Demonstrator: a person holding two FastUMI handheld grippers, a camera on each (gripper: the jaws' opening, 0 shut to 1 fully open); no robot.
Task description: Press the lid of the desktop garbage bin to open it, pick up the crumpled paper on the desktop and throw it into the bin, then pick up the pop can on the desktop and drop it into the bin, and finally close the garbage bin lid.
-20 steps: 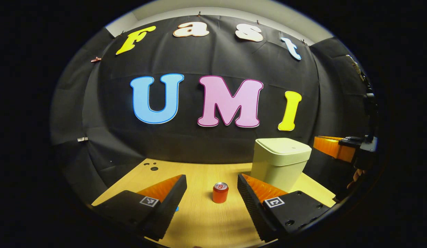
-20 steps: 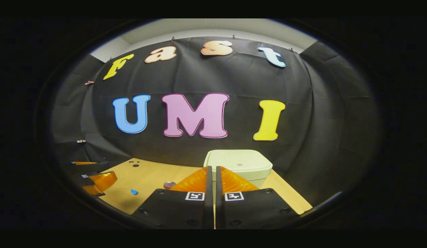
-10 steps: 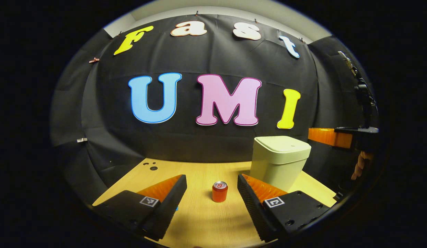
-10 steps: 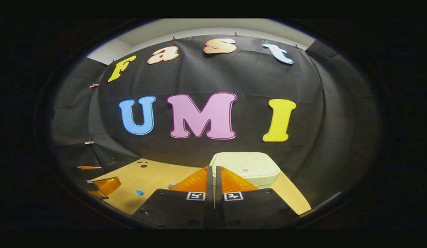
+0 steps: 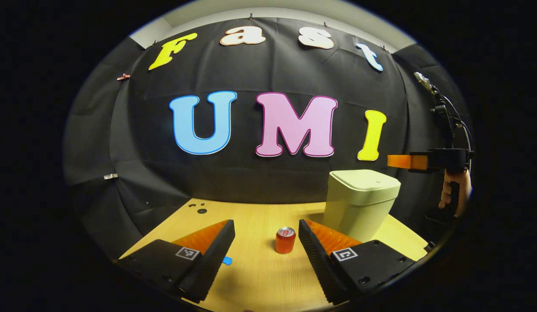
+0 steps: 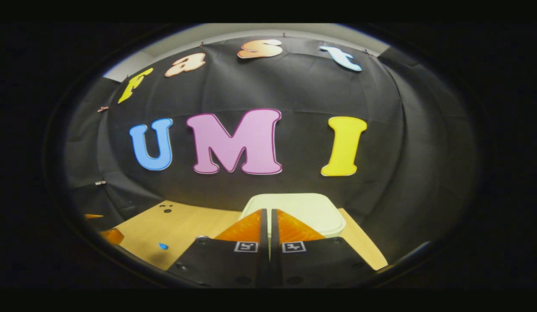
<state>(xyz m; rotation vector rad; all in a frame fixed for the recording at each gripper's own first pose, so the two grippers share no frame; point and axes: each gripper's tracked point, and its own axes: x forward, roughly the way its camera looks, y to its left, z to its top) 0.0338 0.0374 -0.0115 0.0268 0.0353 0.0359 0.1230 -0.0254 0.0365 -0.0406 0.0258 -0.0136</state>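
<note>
A pale green bin (image 5: 359, 212) stands on the right of the wooden table with its lid (image 5: 364, 181) down. A red pop can (image 5: 285, 240) stands upright in front of it, just ahead of my open left gripper (image 5: 266, 225) and closer to its right finger. Nothing is between those fingers. My right gripper (image 5: 392, 161) hangs level in the air, higher than the bin lid and off its right side, held by a hand (image 5: 454, 190). In the right gripper view, the right gripper (image 6: 268, 211) is shut on nothing, with the bin lid (image 6: 303, 208) just beyond its tips.
A small blue scrap (image 5: 227, 260) lies on the table (image 5: 251, 277) beside my left finger and also shows as a blue scrap (image 6: 163, 246) in the right gripper view. Dark holes (image 5: 202, 211) mark the table's far left. Black cloth walls close the back and sides.
The right gripper has risen from beside the bin to above lid height and come nearer the lid. The left gripper has shifted slightly, so the can sits nearer its right finger.
</note>
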